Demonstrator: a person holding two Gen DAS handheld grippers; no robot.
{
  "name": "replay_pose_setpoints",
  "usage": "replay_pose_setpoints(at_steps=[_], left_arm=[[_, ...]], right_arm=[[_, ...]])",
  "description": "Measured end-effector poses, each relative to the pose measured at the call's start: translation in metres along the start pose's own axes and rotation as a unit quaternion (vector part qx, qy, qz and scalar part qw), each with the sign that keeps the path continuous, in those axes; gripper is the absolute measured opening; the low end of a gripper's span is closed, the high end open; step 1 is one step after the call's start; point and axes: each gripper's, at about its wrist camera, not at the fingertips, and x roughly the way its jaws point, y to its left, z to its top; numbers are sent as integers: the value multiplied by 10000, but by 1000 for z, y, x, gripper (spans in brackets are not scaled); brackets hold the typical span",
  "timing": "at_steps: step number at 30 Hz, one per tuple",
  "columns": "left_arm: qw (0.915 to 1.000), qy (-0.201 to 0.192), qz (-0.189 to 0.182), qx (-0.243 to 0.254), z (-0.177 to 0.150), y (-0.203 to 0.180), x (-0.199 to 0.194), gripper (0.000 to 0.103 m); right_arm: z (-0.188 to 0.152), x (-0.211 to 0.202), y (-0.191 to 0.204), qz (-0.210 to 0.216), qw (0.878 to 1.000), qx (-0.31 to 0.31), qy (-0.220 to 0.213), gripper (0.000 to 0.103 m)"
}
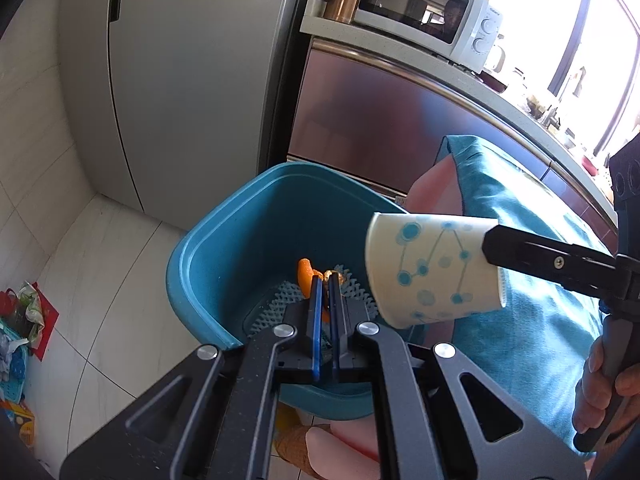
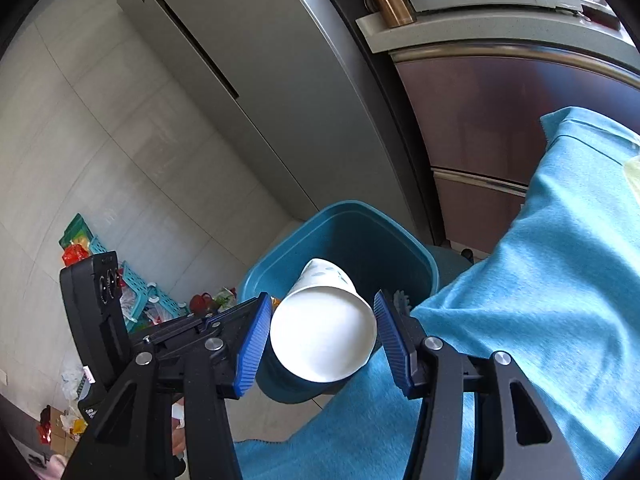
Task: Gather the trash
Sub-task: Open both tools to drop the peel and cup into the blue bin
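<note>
Kitchen, pale tiled floor, grey fridge at back, microwave on the tabletop to the right. Teal bin stands on the floor beside the fridge, tight against a teal cloth on its right. Left gripper over the bin, jaws nearly closed on an orange scrap, probably peel. Right gripper holds the paper cup at its rim, jaws half wide, cup over the bin mouth. Loose litter on the floor at left; open floor between it and the bin.
</note>
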Motion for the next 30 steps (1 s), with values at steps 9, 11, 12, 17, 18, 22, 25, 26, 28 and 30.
replay_pose_setpoints(at_steps=[9, 11, 12, 17, 18, 22, 25, 26, 28, 30], left_arm=[[9998, 48, 4, -167, -3, 9, 10, 4], [9998, 49, -7, -181, -4, 9, 11, 4], [9998, 44, -7, -187, -5, 10, 10, 4], [9999, 10, -61, -161, -8, 6, 4, 8], [9999, -5, -80, -151, -9, 4, 2, 10], [9998, -94, -197, -46, -12, -6, -8, 17], [9992, -208, -320, 119, -14, -20, -19, 23], [9988, -256, -373, 199, -15, -26, -23, 25], [9977, -333, -502, 324, -17, -39, -30, 29], [9960, -386, -662, 458, -20, -53, -36, 34]], right_arm=[[-3, 11, 0, -112, 9999, 97, 46, 53], [0, 12, -3, -125, 9998, 135, 32, 53], [-1, 10, -5, -120, 9998, 159, 22, 53], [-7, -3, -11, -119, 9998, 167, -67, 53], [-8, -6, -11, -128, 9998, 136, -88, 53], [-17, -26, -12, -102, 9997, 24, -203, 53], [-23, -45, -14, -125, 9993, -66, -337, 55], [-26, -53, -15, -143, 9991, -97, -394, 56], [-32, -70, -17, -191, 9984, -161, -514, 56], [-38, -86, -20, -256, 9973, -187, -657, 57]])
